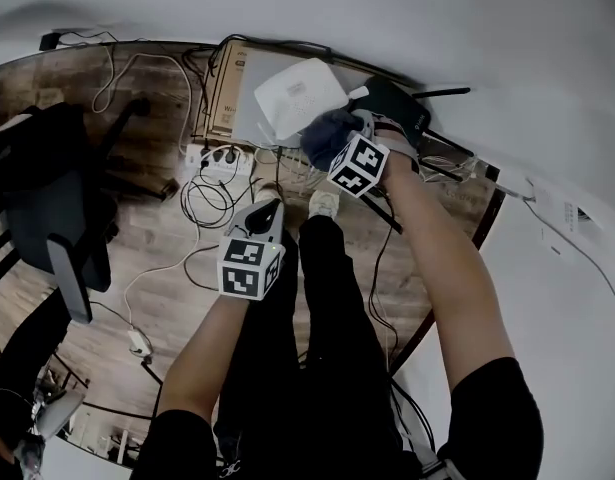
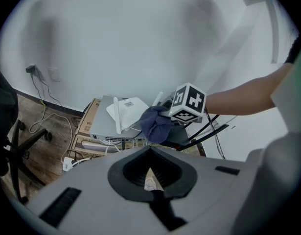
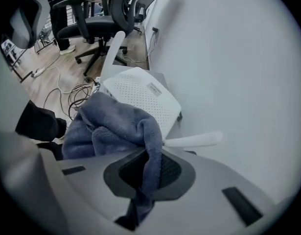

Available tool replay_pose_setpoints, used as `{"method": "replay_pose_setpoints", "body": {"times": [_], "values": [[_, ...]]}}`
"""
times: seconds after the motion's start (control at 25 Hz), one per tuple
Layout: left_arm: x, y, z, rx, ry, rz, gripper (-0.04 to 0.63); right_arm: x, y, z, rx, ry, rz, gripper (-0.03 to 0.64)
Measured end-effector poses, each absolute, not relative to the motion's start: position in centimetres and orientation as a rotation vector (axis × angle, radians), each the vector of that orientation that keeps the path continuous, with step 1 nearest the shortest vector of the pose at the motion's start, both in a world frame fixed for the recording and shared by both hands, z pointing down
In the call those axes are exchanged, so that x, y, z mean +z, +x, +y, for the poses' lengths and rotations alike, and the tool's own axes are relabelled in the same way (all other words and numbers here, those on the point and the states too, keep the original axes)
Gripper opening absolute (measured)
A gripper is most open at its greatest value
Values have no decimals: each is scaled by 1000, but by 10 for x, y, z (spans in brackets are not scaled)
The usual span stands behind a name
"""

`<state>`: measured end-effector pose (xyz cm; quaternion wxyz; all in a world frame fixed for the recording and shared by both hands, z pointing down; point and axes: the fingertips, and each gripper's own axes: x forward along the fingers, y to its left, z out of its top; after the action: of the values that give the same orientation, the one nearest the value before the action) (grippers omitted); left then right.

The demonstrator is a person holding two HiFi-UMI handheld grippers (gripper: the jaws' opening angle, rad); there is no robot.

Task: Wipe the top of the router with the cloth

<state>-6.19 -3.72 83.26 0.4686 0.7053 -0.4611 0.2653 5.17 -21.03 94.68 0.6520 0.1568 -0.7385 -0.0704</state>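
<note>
The white router [image 1: 297,96] lies tilted on a grey flat device, with its antennas sticking out; it also shows in the left gripper view [image 2: 128,109] and the right gripper view [image 3: 140,94]. A blue-grey cloth [image 1: 327,136] hangs bunched at the router's near right edge, touching it. My right gripper [image 3: 148,173] is shut on the cloth [image 3: 111,126], which spills forward over the jaws. My left gripper [image 1: 264,213] hovers lower and nearer, over the floor, shut with nothing held. From it I see the cloth [image 2: 157,124] and the right marker cube [image 2: 188,102].
A cardboard box [image 1: 222,93] holds the grey device [image 2: 99,126]. A black router with antennas [image 1: 402,103] sits right of the cloth. A power strip [image 1: 219,161] and loose cables lie on the wood floor. An office chair [image 1: 47,198] stands left; a white wall is behind.
</note>
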Motion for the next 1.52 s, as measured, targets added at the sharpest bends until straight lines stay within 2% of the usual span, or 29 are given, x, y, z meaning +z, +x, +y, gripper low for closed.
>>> {"method": "replay_pose_setpoints", "body": {"times": [0.32,0.6,0.8,1.08,1.52], "values": [[825,-53,-48,640,1774,-1117,-8,939,57,-218,-80,415,-1678,12],[774,-64,-78,591,1846,-1205,-6,865,53,-214,0,521,-1812,12],[693,-61,-104,518,1928,-1302,-7,759,56,-220,136,838,-1976,12],[535,-59,-129,420,2122,-1418,-6,575,67,-205,246,1317,-2229,12],[323,-56,-123,296,2288,-1583,-6,300,92,-146,78,1691,-2536,12]]}}
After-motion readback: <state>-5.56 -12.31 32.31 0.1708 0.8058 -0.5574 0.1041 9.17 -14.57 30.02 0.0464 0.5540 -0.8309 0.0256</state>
